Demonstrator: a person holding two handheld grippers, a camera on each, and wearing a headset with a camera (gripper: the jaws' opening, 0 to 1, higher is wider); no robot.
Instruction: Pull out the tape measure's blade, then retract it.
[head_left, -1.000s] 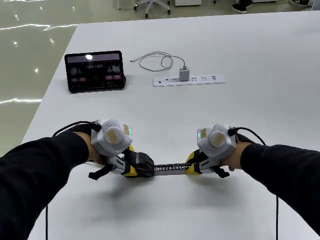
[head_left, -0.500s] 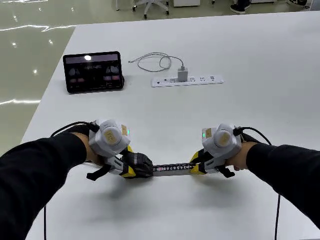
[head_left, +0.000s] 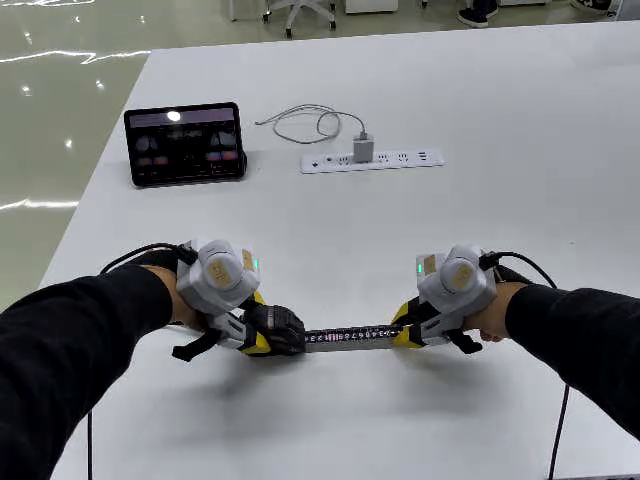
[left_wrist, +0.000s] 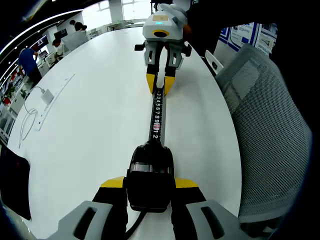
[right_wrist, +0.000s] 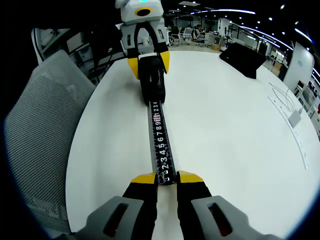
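Blade (right_wrist: 161, 145) out farther, tip between right fingers (right_wrist: 144, 180) (case (left_wrist: 151, 170) between left fingers (left_wrist: 111, 183)).

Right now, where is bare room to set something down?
Free: the table between power strip and blade, and its whole right side. Crowded: the near edge, where the left gripper holds the tape measure, the right gripper its blade.

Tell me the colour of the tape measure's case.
The case is black; the left gripper view shows it best.
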